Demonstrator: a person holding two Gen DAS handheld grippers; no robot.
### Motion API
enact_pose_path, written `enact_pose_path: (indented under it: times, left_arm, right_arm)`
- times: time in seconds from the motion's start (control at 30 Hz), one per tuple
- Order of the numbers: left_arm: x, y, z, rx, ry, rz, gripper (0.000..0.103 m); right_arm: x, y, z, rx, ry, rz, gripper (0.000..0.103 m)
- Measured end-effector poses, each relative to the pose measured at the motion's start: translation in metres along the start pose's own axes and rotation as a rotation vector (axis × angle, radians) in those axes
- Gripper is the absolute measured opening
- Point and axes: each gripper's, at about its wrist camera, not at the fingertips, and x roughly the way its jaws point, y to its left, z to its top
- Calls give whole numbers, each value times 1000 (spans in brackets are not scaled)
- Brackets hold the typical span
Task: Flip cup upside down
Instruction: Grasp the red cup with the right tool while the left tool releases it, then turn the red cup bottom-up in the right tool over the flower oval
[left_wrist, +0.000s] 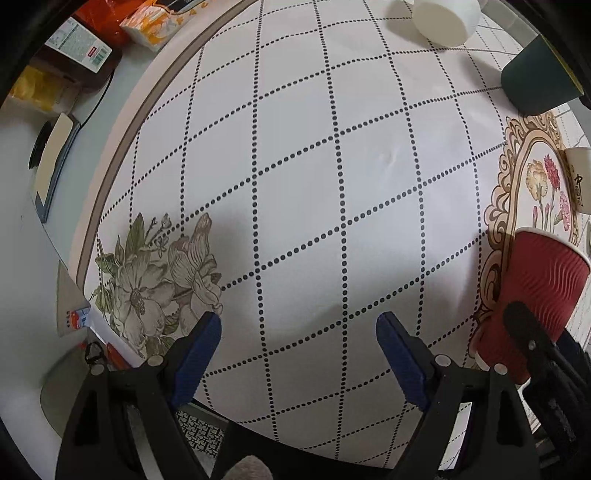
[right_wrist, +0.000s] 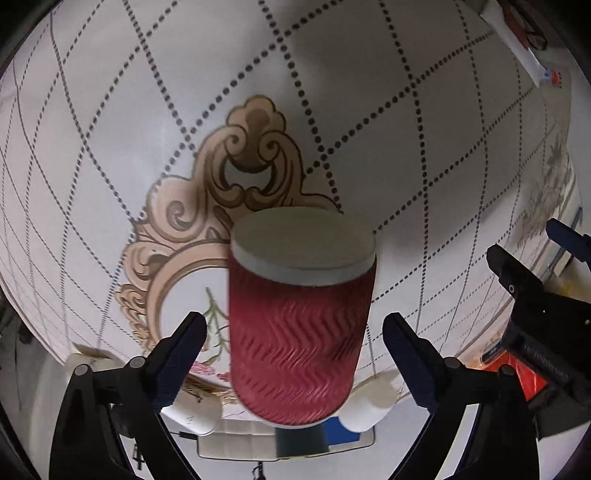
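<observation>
Your right gripper (right_wrist: 293, 332) was open wide. Its two fingers (right_wrist: 184, 347) stood on each side of the red cup (right_wrist: 295, 332), with a small gap showing on both sides, so it did not hold the cup. Your left gripper (left_wrist: 299, 354) was open too and had nothing between its fingers. It hung over a bare part of the desk (left_wrist: 295, 166), just beside your right gripper.

The red cup looked blurry in the right wrist view. Its flat white end (right_wrist: 303, 243) pointed away from the camera, and its long side ran straight out along the fingers. In the left wrist view the cup (left_wrist: 532, 295) leaned over, with the narrow end higher than the wide end. I think the wide open end was the low one. I could not tell if it was touching the cloth or just above it.

It seemed to sit over the gold curly picture frame (right_wrist: 207, 221) printed on the cloth.

To do this step well, I think you should make sure the cup stands steady on its open end. Pull your gripper straight back so a finger does not knock it. If it tips, close softly on the wavy middle, where the paper is stiffest, and set it flat.

A white cup (left_wrist: 443, 18) and a dark green cup (left_wrist: 539, 81) stood farther off.
</observation>
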Motion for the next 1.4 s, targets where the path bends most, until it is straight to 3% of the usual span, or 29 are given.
enact_pose_path:
  times: [0.33, 0.6, 0.87, 1.17, 1.4]
  left_arm:
    - [5, 14, 6, -32, 11, 4, 86]
    - [6, 24, 13, -34, 10, 7, 86]
    - [3, 24, 18, -33, 9, 10, 86]
    - [0, 25, 23, -14, -5, 28, 86]
    - [-2, 20, 28, 13, -10, 35, 86]
  right_arm:
    - [38, 24, -33, -108, -16, -15, 81]
    - [56, 35, -60, -99, -36, -11, 79]
    - [74, 17, -86, -71, -53, 10, 78]
    - [77, -19, -107, 103, -48, 75, 77]
    - [81, -55, -148, 435, -36, 253, 77]
